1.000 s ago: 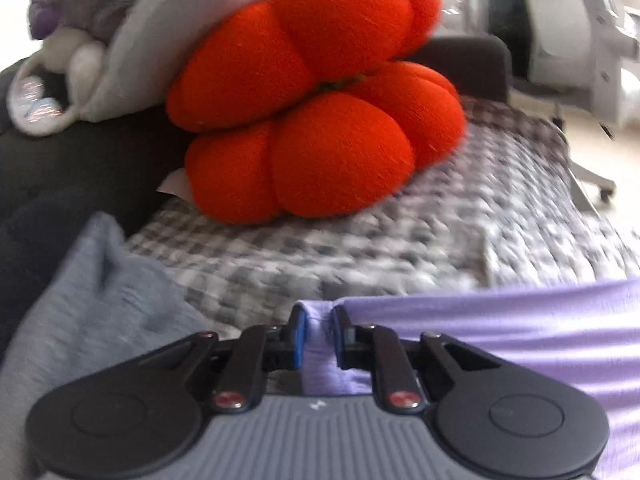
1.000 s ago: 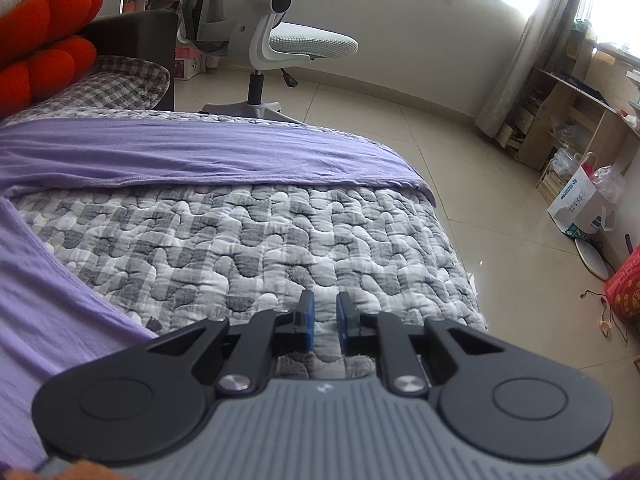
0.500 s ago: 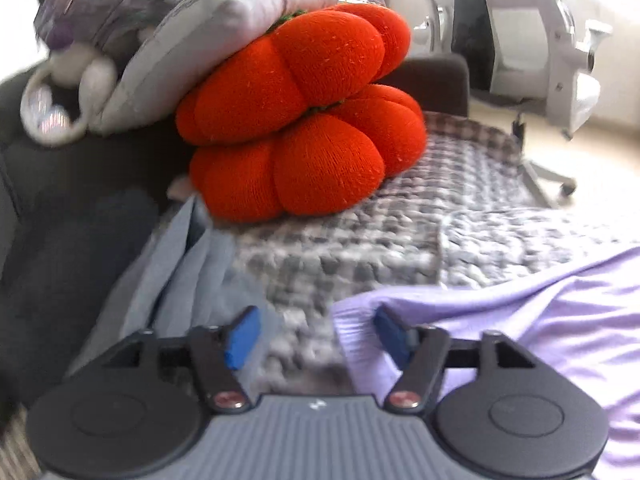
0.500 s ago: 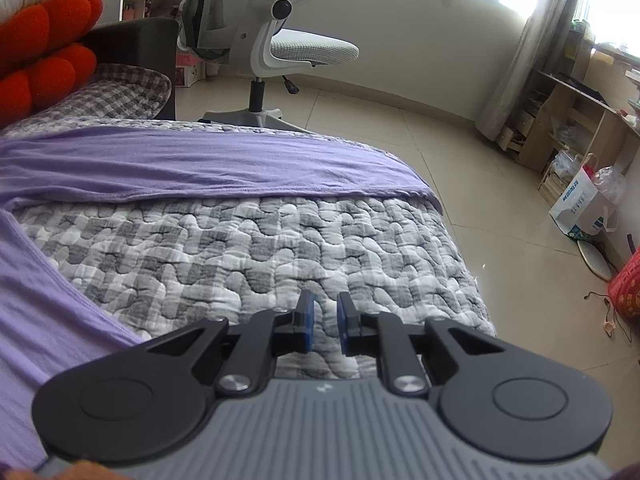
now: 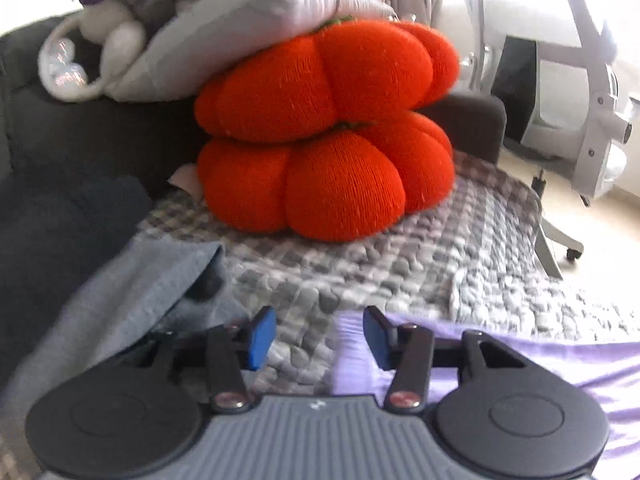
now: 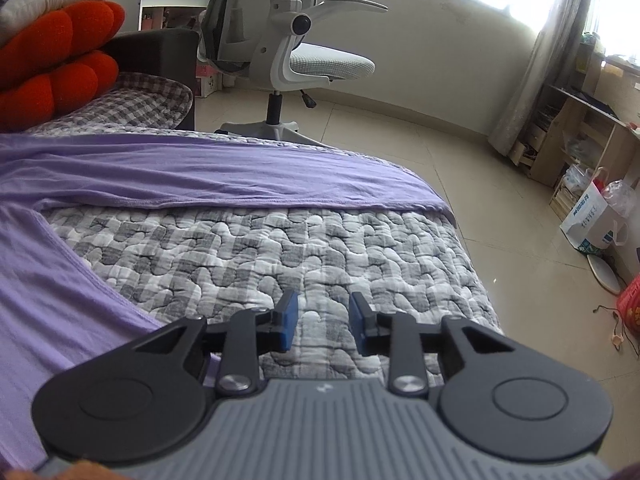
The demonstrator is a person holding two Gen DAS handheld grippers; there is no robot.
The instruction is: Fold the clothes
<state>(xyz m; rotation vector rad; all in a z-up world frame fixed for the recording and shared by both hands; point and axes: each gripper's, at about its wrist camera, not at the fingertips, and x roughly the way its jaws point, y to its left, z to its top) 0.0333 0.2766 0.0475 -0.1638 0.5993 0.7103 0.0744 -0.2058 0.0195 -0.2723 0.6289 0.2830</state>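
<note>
A purple garment (image 5: 540, 364) lies spread on the grey checked quilt (image 5: 400, 264). Its corner rests just under the right finger of my left gripper (image 5: 318, 328), whose jaws are closing with nothing pressed between the pads. In the right wrist view the purple garment (image 6: 200, 176) runs as a band across the far side of the quilt (image 6: 280, 248) and comes down the left. My right gripper (image 6: 323, 312) hovers over bare quilt near the front edge, its jaws opening with nothing between them.
A grey garment (image 5: 132, 300) lies crumpled at the left by the dark sofa back (image 5: 80, 140). Two orange pumpkin cushions (image 5: 328, 152) are stacked under a white pillow (image 5: 248, 28). An office chair (image 6: 288, 52), shelves and bags (image 6: 592, 216) stand on the tiled floor.
The left gripper let go of the purple corner, opened wide, then narrowed a little while lifting away from it. The right gripper's jaws went from shut to parted; that hand stayed put.
</note>
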